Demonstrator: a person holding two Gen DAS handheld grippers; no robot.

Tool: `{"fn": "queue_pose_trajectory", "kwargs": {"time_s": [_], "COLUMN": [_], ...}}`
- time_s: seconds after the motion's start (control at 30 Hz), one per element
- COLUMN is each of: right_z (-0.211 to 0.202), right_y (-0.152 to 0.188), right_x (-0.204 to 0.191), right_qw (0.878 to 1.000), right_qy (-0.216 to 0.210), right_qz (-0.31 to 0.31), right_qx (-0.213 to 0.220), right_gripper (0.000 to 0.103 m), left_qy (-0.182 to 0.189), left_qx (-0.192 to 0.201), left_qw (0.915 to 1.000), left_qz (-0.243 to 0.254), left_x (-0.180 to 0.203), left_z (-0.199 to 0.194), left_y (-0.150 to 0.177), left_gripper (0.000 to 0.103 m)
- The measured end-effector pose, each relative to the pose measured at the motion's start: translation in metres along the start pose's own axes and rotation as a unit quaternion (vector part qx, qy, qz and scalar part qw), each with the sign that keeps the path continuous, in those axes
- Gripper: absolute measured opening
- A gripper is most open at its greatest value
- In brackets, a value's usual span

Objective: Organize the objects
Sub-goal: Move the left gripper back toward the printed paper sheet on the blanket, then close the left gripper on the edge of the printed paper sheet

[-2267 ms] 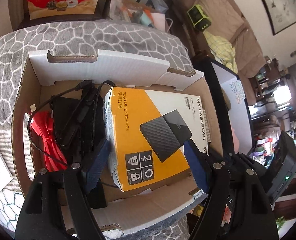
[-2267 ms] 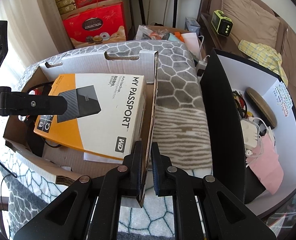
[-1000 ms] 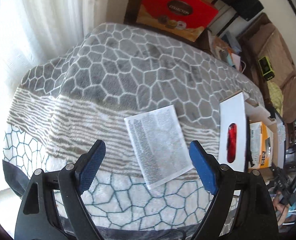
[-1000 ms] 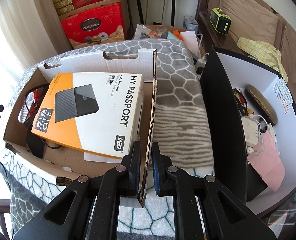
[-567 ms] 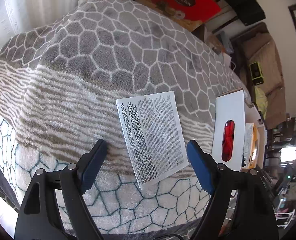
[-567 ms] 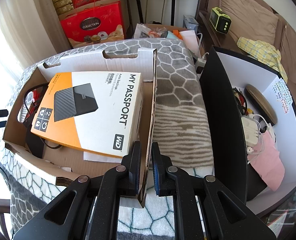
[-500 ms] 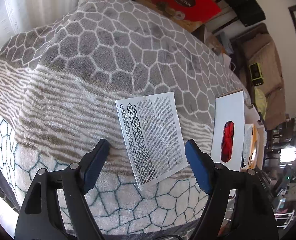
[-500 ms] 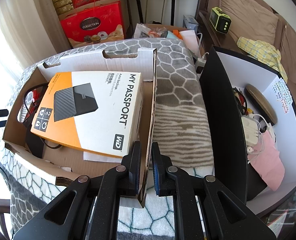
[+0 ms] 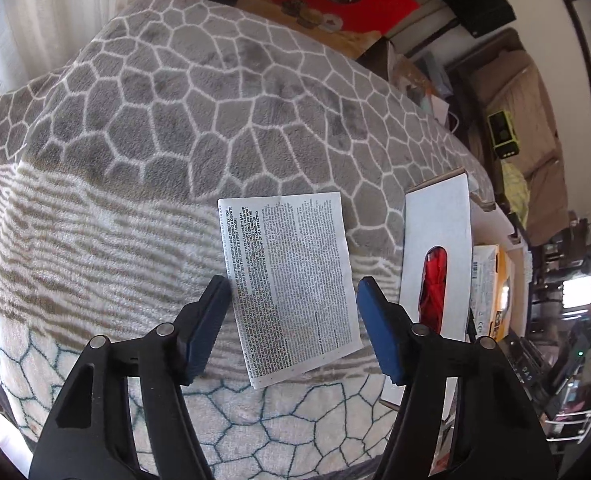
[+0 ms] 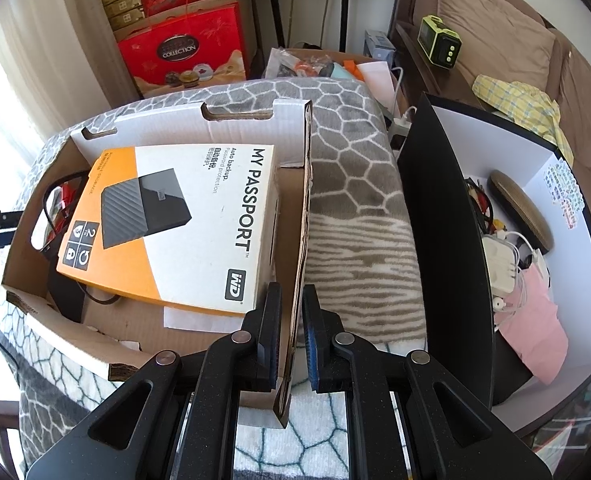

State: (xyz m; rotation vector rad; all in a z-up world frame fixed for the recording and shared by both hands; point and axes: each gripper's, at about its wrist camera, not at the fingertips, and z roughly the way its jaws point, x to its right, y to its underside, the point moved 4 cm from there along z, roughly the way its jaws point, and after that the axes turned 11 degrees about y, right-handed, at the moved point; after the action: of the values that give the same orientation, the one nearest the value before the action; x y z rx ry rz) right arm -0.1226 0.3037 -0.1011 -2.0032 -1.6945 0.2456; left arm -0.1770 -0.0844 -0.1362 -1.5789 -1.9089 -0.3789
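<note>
A white printed leaflet (image 9: pixel 287 280) lies flat on the grey patterned blanket (image 9: pixel 175 120), left of the cardboard box (image 9: pixel 435 224). My left gripper (image 9: pixel 292 286) hovers just over the leaflet with a blue pad on each side of it; its jaws are closing and do not touch the paper. My right gripper (image 10: pixel 291 292) is shut on the right wall of the cardboard box (image 10: pixel 304 200). Inside the box lies an orange and white hard-drive box (image 10: pixel 199 216) on top of black cables and a red cable (image 9: pixel 433 280).
A black bin with a white inside (image 10: pixel 435 220) stands right of the box and holds chargers, cables and a pink cloth. Red gift boxes (image 10: pixel 183 48) stand beyond the blanket's far edge. A sofa with a green device (image 10: pixel 439 44) is at the back right.
My left gripper left the cardboard box, swung out over the blanket, came down close to the leaflet and narrowed its jaws. The right gripper kept still on the box wall.
</note>
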Motion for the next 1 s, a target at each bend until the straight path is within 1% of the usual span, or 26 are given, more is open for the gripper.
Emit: {"fn": "queue_pose_trajectory", "kwargs": {"time_s": [0.1, 0.17, 0.23, 0.3, 0.47, 0.7, 0.77, 0.9, 0.93, 1.0], "right_z": [0.002, 0.001, 0.001, 0.001, 0.003, 0.006, 0.006, 0.006, 0.006, 0.006], "right_y": [-0.002, -0.002, -0.002, -0.002, -0.002, -0.001, -0.001, -0.001, -0.001, -0.001], "right_x": [-0.001, -0.001, -0.001, -0.002, -0.002, -0.003, -0.003, -0.003, -0.003, -0.002], "right_qw": [1.000, 1.000, 1.000, 1.000, 1.000, 1.000, 1.000, 1.000, 1.000, 1.000], "right_qy": [0.001, 0.002, 0.002, 0.001, 0.001, 0.004, 0.005, 0.005, 0.005, 0.006], "right_qz": [-0.001, -0.002, -0.002, -0.002, -0.003, -0.005, -0.005, -0.005, -0.005, -0.005], "right_qx": [-0.002, -0.002, -0.002, -0.003, -0.005, -0.007, -0.006, -0.006, -0.006, -0.006], "right_gripper": [0.010, 0.010, 0.010, 0.010, 0.010, 0.010, 0.010, 0.010, 0.010, 0.011], "left_qy": [-0.006, -0.006, -0.001, 0.002, 0.023, 0.073, 0.096, 0.126, 0.128, 0.120], "left_qx": [-0.004, -0.008, -0.013, -0.012, -0.019, -0.020, -0.025, -0.037, -0.038, -0.036], "left_qw": [0.9999, 0.9999, 0.9999, 0.9999, 0.9995, 0.9971, 0.9950, 0.9909, 0.9905, 0.9916], "left_qz": [0.010, 0.011, 0.011, 0.011, 0.007, -0.002, -0.011, -0.029, -0.032, -0.033], "left_x": [0.011, 0.016, 0.019, 0.022, 0.024, 0.022, 0.019, 0.014, 0.012, 0.010], "left_z": [0.010, 0.015, 0.020, 0.022, 0.025, 0.021, 0.018, 0.020, 0.021, 0.022], "left_y": [-0.004, -0.008, -0.010, -0.013, -0.018, -0.023, -0.024, -0.026, -0.027, -0.027], "left_gripper": [0.061, 0.044, 0.040, 0.040, 0.040, 0.040, 0.040, 0.040, 0.040, 0.034]}}
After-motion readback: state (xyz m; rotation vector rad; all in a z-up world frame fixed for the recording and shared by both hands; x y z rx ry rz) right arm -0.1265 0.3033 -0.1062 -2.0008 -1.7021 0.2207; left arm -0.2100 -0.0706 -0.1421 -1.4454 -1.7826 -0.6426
